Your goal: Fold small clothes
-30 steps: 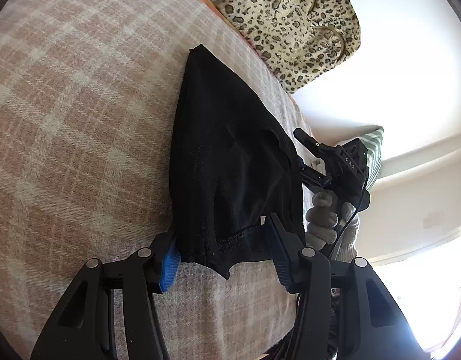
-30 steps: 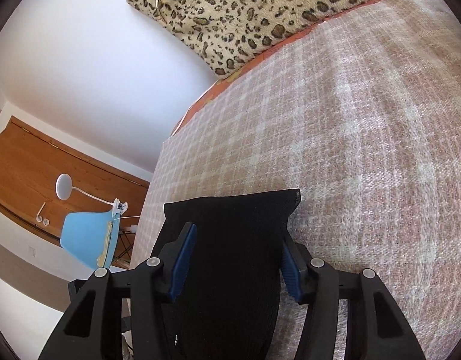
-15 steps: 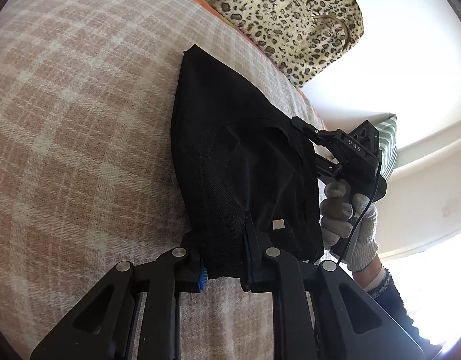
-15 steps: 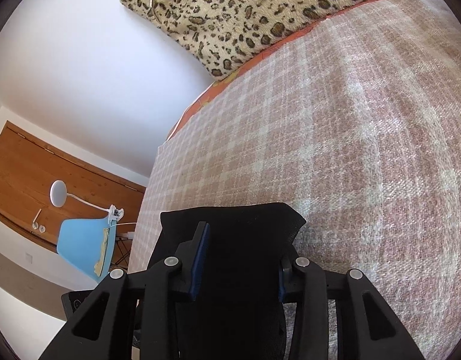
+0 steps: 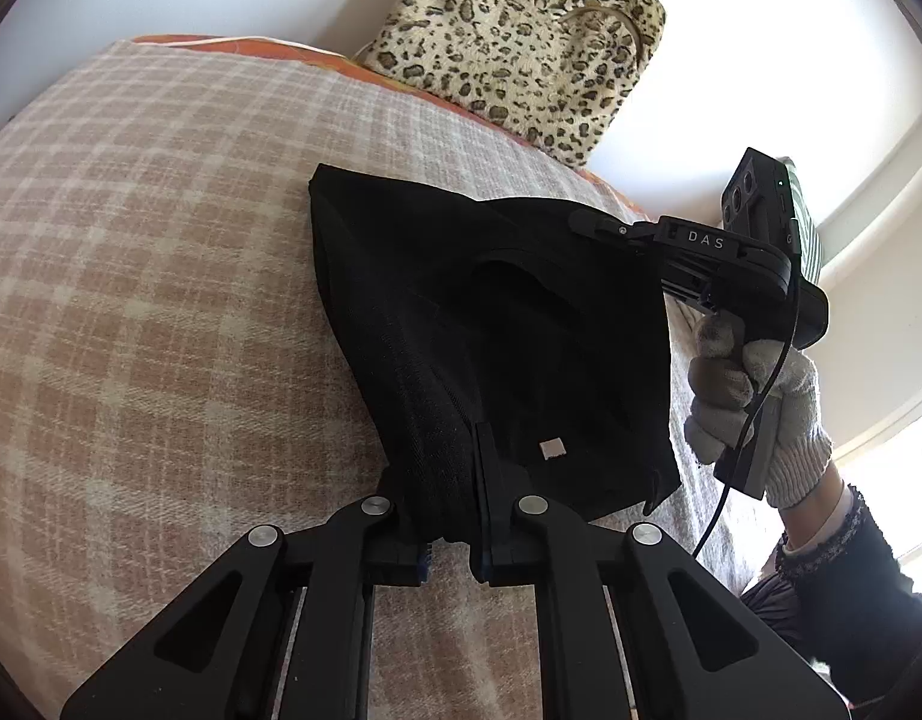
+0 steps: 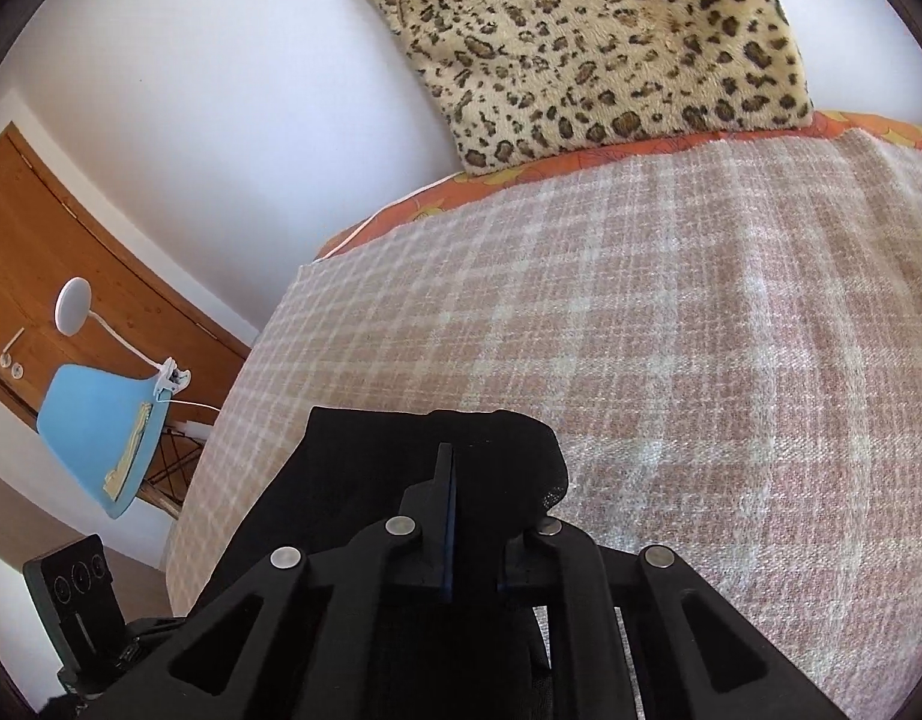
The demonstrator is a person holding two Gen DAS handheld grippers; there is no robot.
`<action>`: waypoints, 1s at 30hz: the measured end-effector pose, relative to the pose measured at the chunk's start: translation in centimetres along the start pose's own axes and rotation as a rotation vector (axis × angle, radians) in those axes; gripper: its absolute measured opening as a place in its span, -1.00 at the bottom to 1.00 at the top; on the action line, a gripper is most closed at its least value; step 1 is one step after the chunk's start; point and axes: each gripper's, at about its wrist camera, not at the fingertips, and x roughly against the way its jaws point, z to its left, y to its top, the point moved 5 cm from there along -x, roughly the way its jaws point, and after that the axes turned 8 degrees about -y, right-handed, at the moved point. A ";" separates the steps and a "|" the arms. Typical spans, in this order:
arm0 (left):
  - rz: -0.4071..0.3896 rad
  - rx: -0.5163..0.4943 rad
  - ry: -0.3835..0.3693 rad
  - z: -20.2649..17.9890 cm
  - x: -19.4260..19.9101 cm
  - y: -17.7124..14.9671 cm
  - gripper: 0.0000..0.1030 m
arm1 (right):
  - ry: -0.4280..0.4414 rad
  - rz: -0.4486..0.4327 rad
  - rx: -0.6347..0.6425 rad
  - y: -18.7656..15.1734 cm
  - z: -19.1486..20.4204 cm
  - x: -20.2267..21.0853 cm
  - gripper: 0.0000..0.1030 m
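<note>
Now both grippers are clamped on the black garment (image 5: 497, 324), jaws having just been closing w/ cloth between them. L gripper (image 5: 452, 498): pads pressed together on the near corner of the garment, fabric bunched up betw. the fingers; a small pale tag (image 5: 551, 449) shows on the cloth just beyond the right-hand finger. R gripper (image 6: 461, 516): jaws nearly together, pinching a rounded fold of the same garment (image 6: 401, 468); blue pad edge visible on the left finger. In the left wrist view the R gripper (image 5: 587, 222) comes in from the right side and bites the garment's far right edge; it is held by a hand in a white knit glove (image 5: 755, 402), dark sleeve below, black cable running down from the unit. Garment lies on the pink-and-cream plaid blanket (image 5: 161, 300), far left corner flat on the blanket, gripped edges raised off it, so the cloth hangs slack betw. the two grippers. Leopard-print bag (image 6: 593, 48) leans against the white wall at the far end of the bed, standing on an orange patterned sheet (image 6: 521, 174) that shows beyond the blanket edge. Right wrist view, left side: blue chair (image 6: 95, 426), white clip lamp (image 6: 77, 306), wooden door (image 6: 59, 228). L gripper's camera unit (image 6: 77, 594) shows at lower left.
</note>
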 end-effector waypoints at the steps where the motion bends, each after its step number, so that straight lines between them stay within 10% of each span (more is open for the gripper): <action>1: -0.004 -0.008 -0.002 -0.3 0.1 0.1 -0.82 | -0.001 -0.014 0.015 0.2 0.5 0.4 -0.88; 30: 0.027 -0.255 -0.182 -13.9 -6.6 -0.1 -0.83 | -0.106 -0.251 0.006 0.3 -6.3 17.2 -0.89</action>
